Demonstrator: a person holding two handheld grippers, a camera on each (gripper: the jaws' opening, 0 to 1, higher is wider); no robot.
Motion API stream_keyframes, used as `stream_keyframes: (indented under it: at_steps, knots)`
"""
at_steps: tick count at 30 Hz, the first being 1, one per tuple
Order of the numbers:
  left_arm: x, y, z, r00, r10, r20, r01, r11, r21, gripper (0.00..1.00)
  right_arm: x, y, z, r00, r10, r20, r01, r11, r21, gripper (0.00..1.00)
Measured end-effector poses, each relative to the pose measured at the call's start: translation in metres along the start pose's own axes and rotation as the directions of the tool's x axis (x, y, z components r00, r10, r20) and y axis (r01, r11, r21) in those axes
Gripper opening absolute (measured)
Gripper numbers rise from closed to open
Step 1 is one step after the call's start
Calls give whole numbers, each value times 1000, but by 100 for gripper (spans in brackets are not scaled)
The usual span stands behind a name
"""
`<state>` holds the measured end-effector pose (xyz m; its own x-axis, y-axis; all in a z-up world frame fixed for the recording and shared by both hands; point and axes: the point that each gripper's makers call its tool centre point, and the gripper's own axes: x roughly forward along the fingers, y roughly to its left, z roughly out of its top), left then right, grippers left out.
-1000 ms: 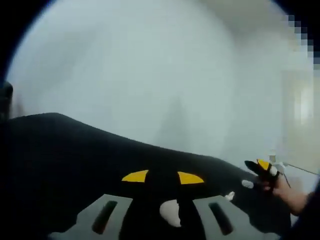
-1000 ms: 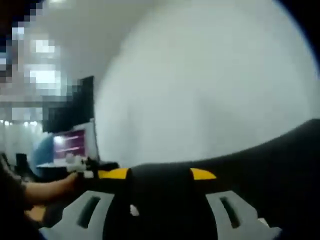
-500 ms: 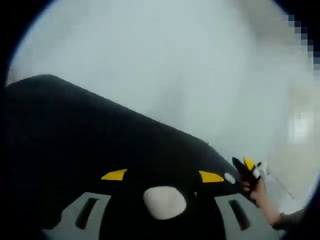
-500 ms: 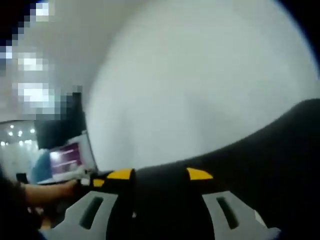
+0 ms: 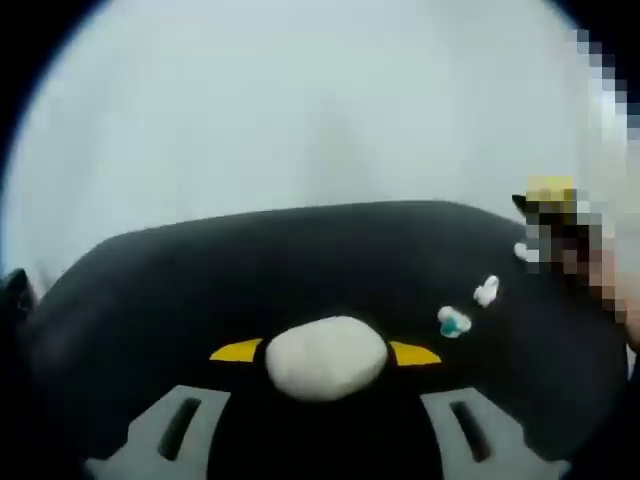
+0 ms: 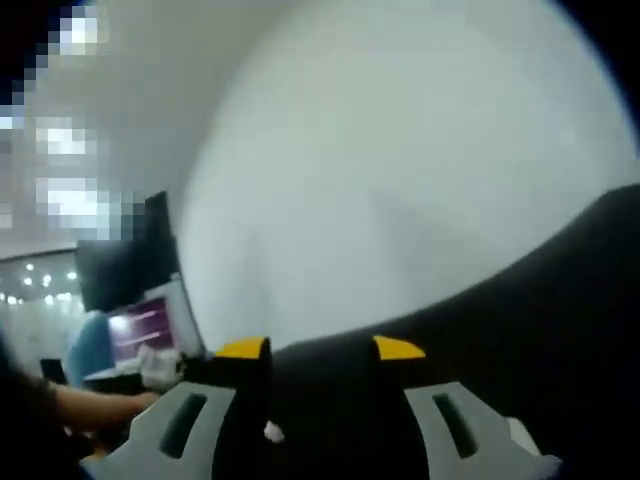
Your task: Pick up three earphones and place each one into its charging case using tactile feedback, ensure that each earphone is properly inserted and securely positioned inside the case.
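In the left gripper view, the left gripper (image 5: pixel 325 352) stands with jaws apart over a black mat (image 5: pixel 200 280). A closed white charging case (image 5: pixel 326 356) lies between the tips, ungrasped. Two loose earphones (image 5: pixel 470 308) lie to its right, so insertion seems not yet done.

In the right gripper view, the right gripper (image 6: pixel 318 350) is open and empty; a small white piece (image 6: pixel 272 432) lies between its jaws.

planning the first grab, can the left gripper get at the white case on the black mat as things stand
Probably yes. The white case lies on the black mat right between the left gripper's open jaws, with nothing in front of it. The small earphones lie apart, off to the side.
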<state>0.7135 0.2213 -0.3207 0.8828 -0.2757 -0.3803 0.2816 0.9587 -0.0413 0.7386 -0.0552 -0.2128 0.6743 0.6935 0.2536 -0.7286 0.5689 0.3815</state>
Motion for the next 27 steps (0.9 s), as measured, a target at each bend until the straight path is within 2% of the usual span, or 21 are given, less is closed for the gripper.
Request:
stream_keyframes:
  at_steps: [3,5,7,8,9,10,11,12,14,15,16,20,22,24,26,27]
  knots:
    - [-4,-5,2,1000,-20,3,19,997,68,44,-1,-1,1,1000,-4,4,4,1000,5,40]
    - [-8,-6,10,999,-15,41,9,989,145,44,0,-2,2,1000,-6,10,6,1000,11,40]
    - [-18,-21,29,985,-78,155,28,952,304,44,-1,-2,3,1000,-6,14,6,1000,15,40]
    - [-25,-32,38,972,-118,204,32,924,381,44,0,-2,3,1000,-6,15,6,1000,16,40]
    - [-33,-49,45,950,-193,245,67,893,446,44,0,-2,3,1000,-7,14,6,1000,16,40]
    - [-41,-65,48,927,-255,273,105,879,465,44,0,-2,2,1000,-7,12,7,1000,17,40]
    - [-48,-82,50,905,-316,283,148,860,489,44,0,-2,1,1000,-7,9,7,1000,15,40]
    - [-53,-91,51,895,-338,290,157,849,504,44,1,-1,0,1000,-6,6,6,1000,12,40]
    - [-63,-121,52,863,-418,284,209,806,554,44,1,0,0,1000,-4,2,4,1000,7,40]
    - [-68,-133,55,843,-450,295,236,802,548,44,1,-1,-1,1000,-3,0,3,1000,5,40]
    - [-71,-144,55,829,-480,288,265,790,554,44,1,-1,-1,1000,-4,-1,4,1000,4,40]
    - [-80,-178,57,800,-537,269,288,736,612,44,-1,-3,0,1000,-9,0,9,1000,11,40]
    - [-87,-199,56,772,-581,258,312,700,643,44,-2,-3,0,1000,-10,3,10,1000,13,40]
    - [-93,-214,52,757,-606,245,328,677,659,44,-2,-4,1,1000,-9,4,9,1000,12,40]
    - [-98,-233,45,724,-655,214,389,645,657,44,-3,-4,1,1000,-8,5,8,1000,15,40]
    - [-99,-238,42,718,-666,205,403,637,657,44,-3,-5,1,1000,-8,5,8,1000,16,40]
